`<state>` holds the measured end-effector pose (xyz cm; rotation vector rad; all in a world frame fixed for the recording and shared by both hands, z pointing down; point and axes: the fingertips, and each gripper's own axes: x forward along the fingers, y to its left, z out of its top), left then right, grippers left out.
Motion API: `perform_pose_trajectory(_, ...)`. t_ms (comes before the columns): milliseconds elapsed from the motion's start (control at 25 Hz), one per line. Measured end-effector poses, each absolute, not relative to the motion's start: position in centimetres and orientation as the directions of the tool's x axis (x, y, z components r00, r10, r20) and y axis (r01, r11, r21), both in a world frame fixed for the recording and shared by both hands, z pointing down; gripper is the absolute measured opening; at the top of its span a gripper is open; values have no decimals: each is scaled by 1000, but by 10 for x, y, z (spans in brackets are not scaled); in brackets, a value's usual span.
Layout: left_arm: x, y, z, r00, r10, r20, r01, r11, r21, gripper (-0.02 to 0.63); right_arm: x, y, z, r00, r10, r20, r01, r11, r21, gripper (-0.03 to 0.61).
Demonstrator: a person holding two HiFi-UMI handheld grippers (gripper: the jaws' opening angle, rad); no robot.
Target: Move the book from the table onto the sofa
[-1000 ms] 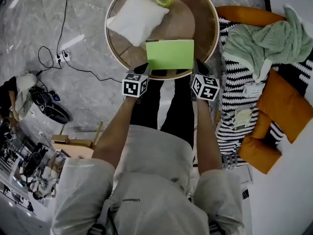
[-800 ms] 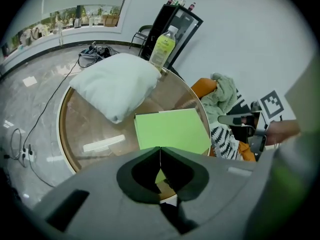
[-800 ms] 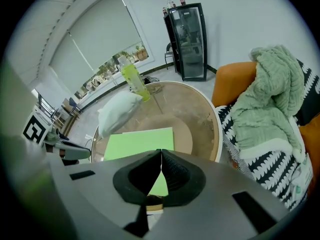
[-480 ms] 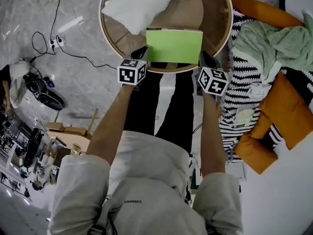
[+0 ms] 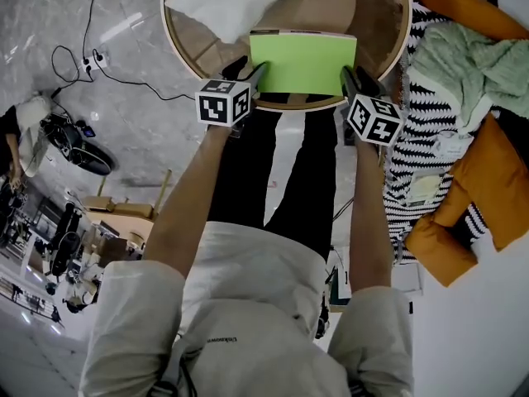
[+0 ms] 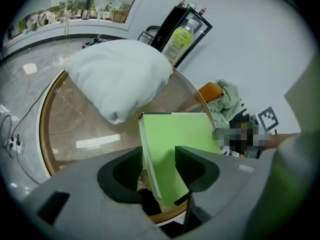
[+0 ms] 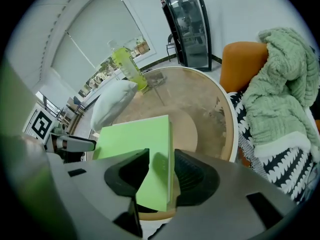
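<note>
Opening just now, the left gripper (image 6: 157, 170) and right gripper (image 7: 161, 171) have spread their jaws. Each one sits around a near corner of the green book (image 5: 302, 63), not squeezing it yet. The book lies flat at the near edge of the round table (image 5: 376, 23). Next they probably pinch it, lift it and carry it to the sofa (image 5: 430, 118) on the right.

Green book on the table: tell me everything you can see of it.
Thin, bright green book with a plain cover and pale page edges. It is closed and lies flat at the near rim of the round table. The left gripper straddles its left edge, the right gripper its right edge. Both sets of jaws have just been opening, and the pads are not clamped on it.
</note>
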<state>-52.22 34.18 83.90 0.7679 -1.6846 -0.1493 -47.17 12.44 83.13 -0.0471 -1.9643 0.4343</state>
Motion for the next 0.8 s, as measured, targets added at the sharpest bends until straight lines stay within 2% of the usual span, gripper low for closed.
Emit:
perform_pose_trajectory(320, -512, 331, 842, -7, -611, 792, -398, 728, 558, 218, -483, 127, 838, -449, 278, 849, -154, 912, -380, 209)
perform_pose_trajectory(800, -517, 327, 850, -44, -604, 796, -380, 747, 545, 233, -482, 145, 845, -470, 338, 815, -141, 883, -447, 210)
